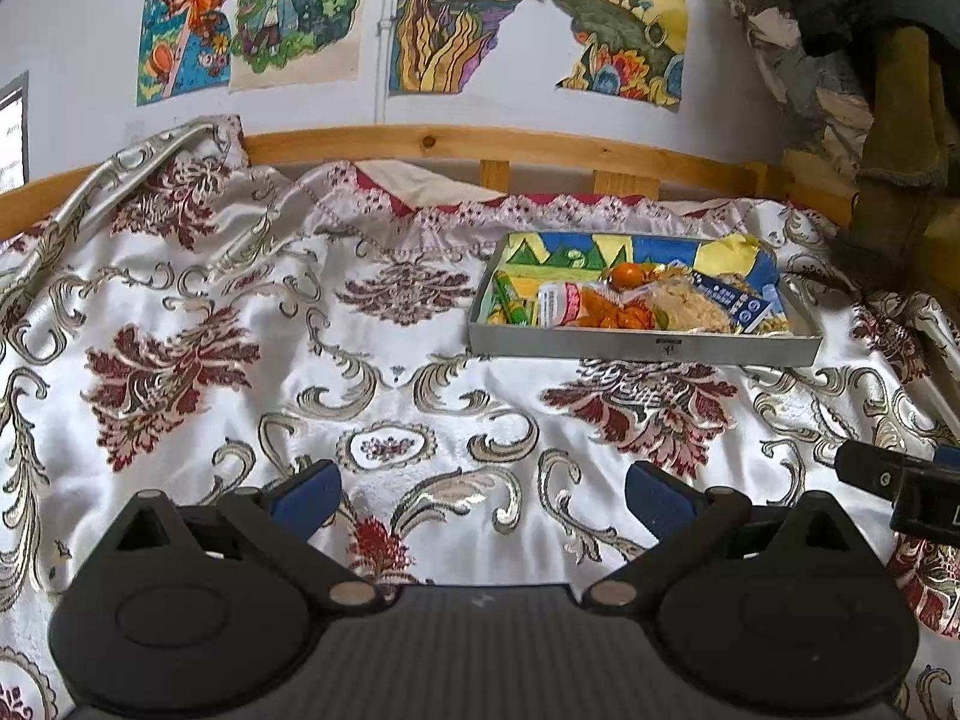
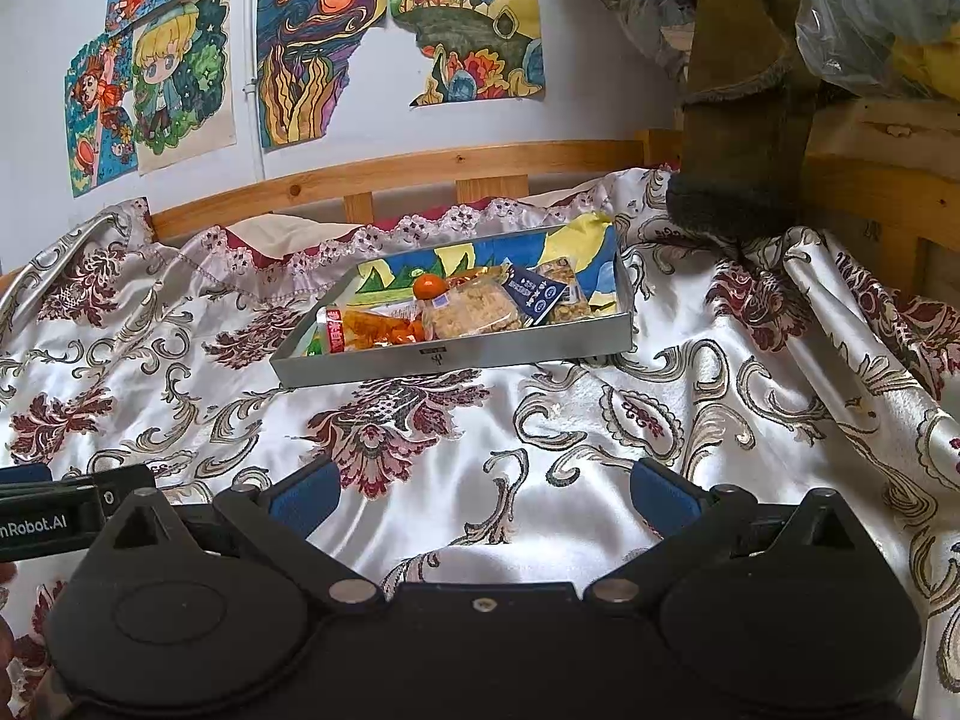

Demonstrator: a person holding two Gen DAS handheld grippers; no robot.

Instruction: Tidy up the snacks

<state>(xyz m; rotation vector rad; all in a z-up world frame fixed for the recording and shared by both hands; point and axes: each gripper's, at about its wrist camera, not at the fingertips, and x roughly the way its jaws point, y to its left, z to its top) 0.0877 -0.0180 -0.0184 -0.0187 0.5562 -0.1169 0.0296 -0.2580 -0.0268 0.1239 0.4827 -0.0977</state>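
A shallow grey tray [image 1: 645, 348] [image 2: 456, 360] with a colourful lining sits on the patterned bedspread ahead of both grippers. It holds several snacks: an orange fruit [image 1: 627, 275] [image 2: 430, 286], a clear pack of pale crisp cakes [image 1: 684, 303] [image 2: 474, 312], an orange snack bag [image 1: 591, 306] [image 2: 375, 327], a blue packet [image 1: 729, 297] [image 2: 531, 291] and a green stick pack [image 1: 510, 297]. My left gripper [image 1: 483, 501] is open and empty, well short of the tray. My right gripper [image 2: 486, 498] is open and empty too, also short of the tray.
The white, red and gold bedspread [image 1: 240, 360] [image 2: 720, 408] covers the bed. A wooden headboard rail [image 1: 480, 147] [image 2: 420, 168] and a wall with drawings [image 1: 252, 18] lie behind. Hanging cloth and bags [image 2: 750, 120] crowd the right. The right gripper's body shows at the left wrist view's right edge [image 1: 900, 480].
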